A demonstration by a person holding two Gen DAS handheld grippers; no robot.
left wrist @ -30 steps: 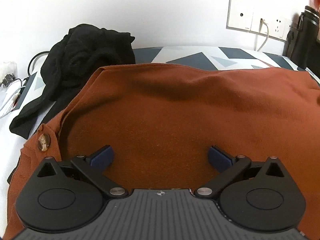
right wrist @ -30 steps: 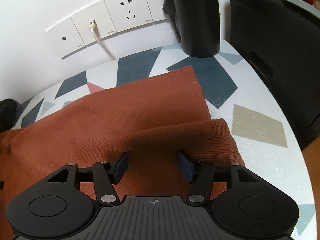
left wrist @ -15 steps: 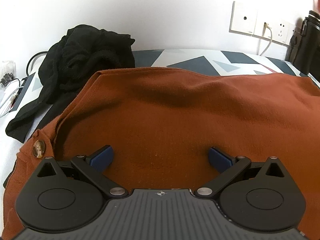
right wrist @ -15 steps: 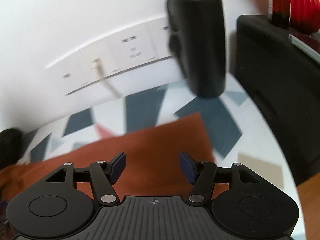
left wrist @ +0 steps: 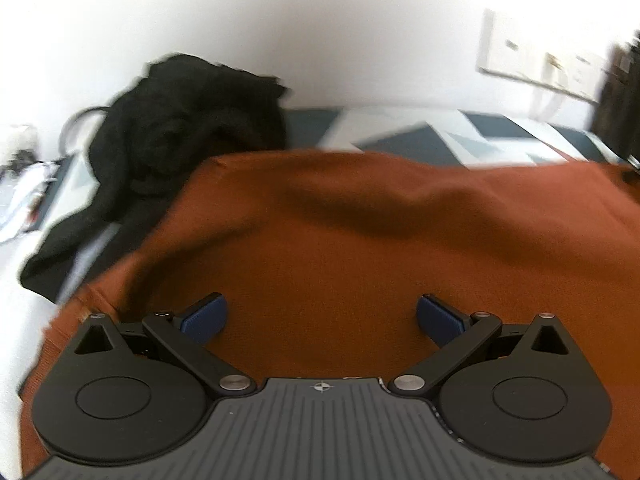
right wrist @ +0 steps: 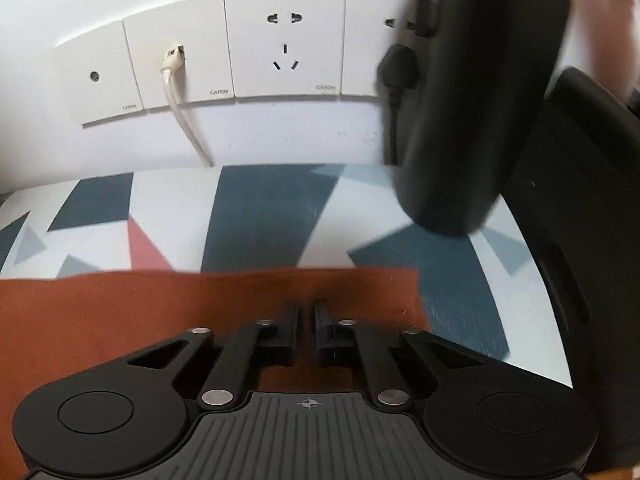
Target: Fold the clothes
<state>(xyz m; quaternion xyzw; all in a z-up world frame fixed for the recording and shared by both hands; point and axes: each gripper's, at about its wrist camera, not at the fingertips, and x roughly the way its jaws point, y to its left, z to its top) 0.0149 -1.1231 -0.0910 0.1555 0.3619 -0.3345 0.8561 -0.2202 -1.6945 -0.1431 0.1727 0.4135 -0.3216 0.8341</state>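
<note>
A rust-orange garment (left wrist: 360,240) lies spread across the patterned table and fills most of the left wrist view. My left gripper (left wrist: 320,316) hovers low over its near part, blue pads wide apart with nothing between them. In the right wrist view the garment's far edge (right wrist: 120,312) runs straight across, ending in a corner at the right. My right gripper (right wrist: 306,320) sits just inside that edge near the corner. Its fingers are pressed almost together, with the cloth pinched between them.
A heap of black clothing (left wrist: 180,132) lies at the table's far left by the wall. A tall black bottle (right wrist: 480,120) stands close ahead on the right. Wall sockets (right wrist: 284,48) with a white cable (right wrist: 180,108), and a black case (right wrist: 580,240), hem in the right side.
My right gripper has moved forward to the garment's far edge and gone from open to shut on it. The left gripper stayed open and shifted slightly, and its view blurred.
</note>
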